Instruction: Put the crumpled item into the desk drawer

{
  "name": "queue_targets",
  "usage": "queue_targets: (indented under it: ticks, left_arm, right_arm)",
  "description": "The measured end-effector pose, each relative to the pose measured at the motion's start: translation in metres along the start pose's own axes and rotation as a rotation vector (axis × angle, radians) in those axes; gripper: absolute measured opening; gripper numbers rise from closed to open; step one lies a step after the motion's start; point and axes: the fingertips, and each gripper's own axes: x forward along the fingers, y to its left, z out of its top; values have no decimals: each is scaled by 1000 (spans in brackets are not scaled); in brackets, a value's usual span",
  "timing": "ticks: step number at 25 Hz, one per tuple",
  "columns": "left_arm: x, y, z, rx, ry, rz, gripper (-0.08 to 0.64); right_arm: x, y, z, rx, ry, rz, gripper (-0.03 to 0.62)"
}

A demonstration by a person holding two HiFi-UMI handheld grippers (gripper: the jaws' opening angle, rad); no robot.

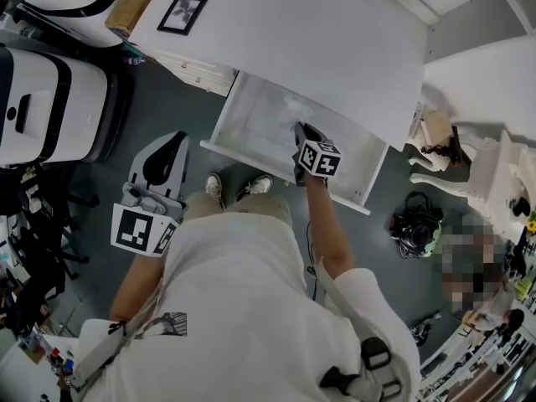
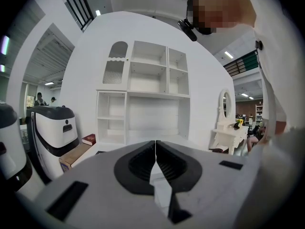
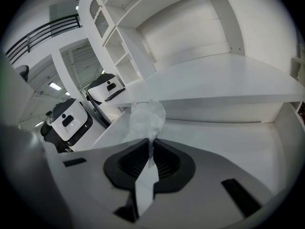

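While the person stands at the white desk (image 1: 335, 40) in the head view, the right gripper (image 1: 299, 131) reaches into the open drawer (image 1: 251, 153) with a crumpled wad of clear plastic (image 1: 295, 107) at its tip, over the drawer's back part. The left gripper (image 1: 167, 153) hangs well apart from it, out over the grey floor beside the drawer's left corner. A framed picture (image 1: 182, 13) lies on the desk near its left end.

Seen from the left gripper view, the left gripper (image 2: 156, 149) has its jaws pressed together with nothing between them. Beyond them stands a white shelf unit (image 2: 147, 94), with a red book (image 2: 88, 139) on a box to its left.

From the right gripper view, the right gripper (image 3: 150, 151) is pinched nearly closed on a thin tail of the plastic (image 3: 147, 118), whose bunched bulk stands just past the jaw tips. Past it lies the drawer's white floor (image 3: 228, 142), under the desk's edge (image 3: 228, 80). Whether the plastic touches that floor cannot be told.
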Motion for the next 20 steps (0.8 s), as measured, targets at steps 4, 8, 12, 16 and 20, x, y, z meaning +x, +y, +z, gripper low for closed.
queue_targets:
  ticks: [4, 8, 12, 16, 20]
  left_arm:
    - [-3, 3, -6, -10, 13, 14, 18]
    - [-4, 4, -11, -20, 21, 26, 18]
    - [-8, 7, -15, -25, 31, 46, 18]
    - [-15, 12, -19, -28, 43, 70, 18]
    - [-21, 16, -21, -29, 51, 91, 18]
  right_arm:
    - [11, -5, -9, 12, 36, -7, 38]
    - [22, -9, -14, 35, 61, -8, 38]
    - [31, -17, -22, 42, 94, -21, 38]
    - [40, -21, -24, 83, 87, -14, 39]
    - [45, -23, -23, 98, 91, -22, 40]
